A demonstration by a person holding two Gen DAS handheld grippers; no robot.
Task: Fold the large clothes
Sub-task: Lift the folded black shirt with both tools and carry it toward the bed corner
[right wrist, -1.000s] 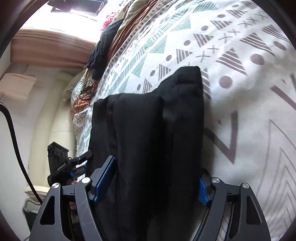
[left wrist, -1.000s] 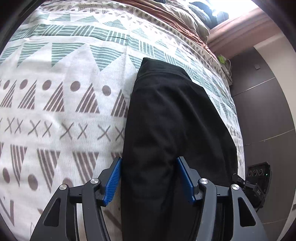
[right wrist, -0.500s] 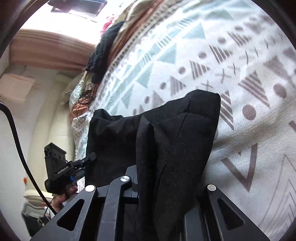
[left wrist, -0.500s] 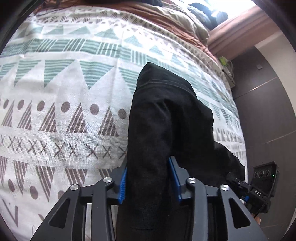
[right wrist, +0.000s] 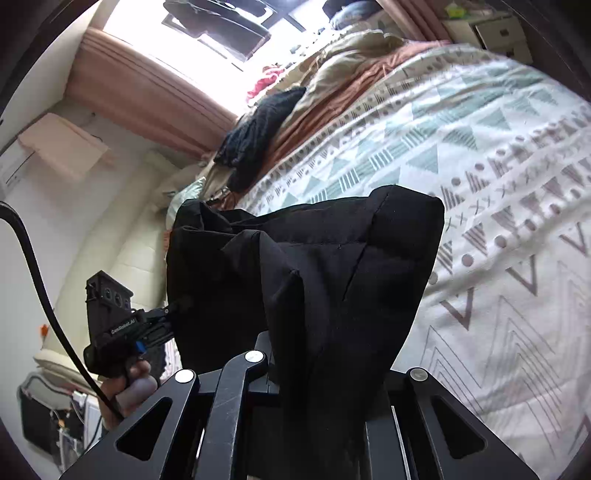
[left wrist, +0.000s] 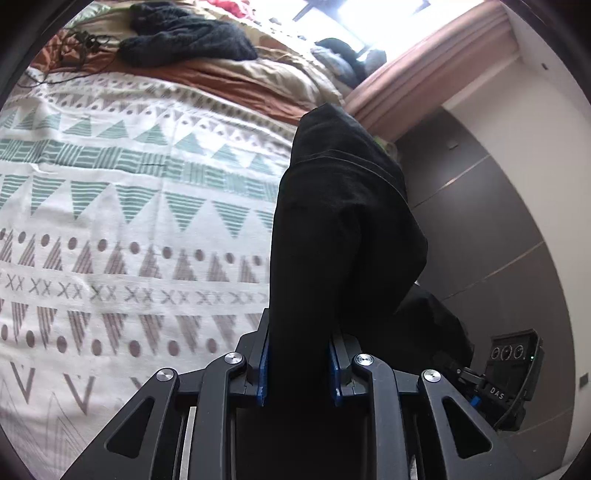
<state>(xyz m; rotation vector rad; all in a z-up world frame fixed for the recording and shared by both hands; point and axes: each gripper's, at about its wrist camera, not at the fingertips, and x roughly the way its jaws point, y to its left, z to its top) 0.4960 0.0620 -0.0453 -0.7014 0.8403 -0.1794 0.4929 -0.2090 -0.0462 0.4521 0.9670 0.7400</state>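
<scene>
A black garment (left wrist: 343, 221) hangs lifted above the patterned bedspread (left wrist: 110, 221), folded into a thick strip. My left gripper (left wrist: 299, 354) has its blue pads (left wrist: 263, 365) pressing on one bunched end, with its jaws still closing. In the right wrist view the same black garment (right wrist: 332, 266) drapes over my right gripper (right wrist: 314, 350), whose jaws are closing on the cloth; the fabric hides its fingertips. The cloth spans between both grippers. The left gripper (right wrist: 177, 306) shows at the garment's far corner, held by a hand (right wrist: 133, 384).
A dark knitted garment (left wrist: 184, 33) and a brown-and-beige blanket (left wrist: 240, 81) lie at the head of the bed. Dark wall panels (left wrist: 480, 229) stand past the bed's right edge. A black cable (right wrist: 40, 280) hangs at left. The bedspread (right wrist: 498, 184) stretches wide on the right.
Both grippers closed on the black garment where it lay flat on the bed, then rose with it. The cloth now hangs off the bedspread, and more of the room shows.
</scene>
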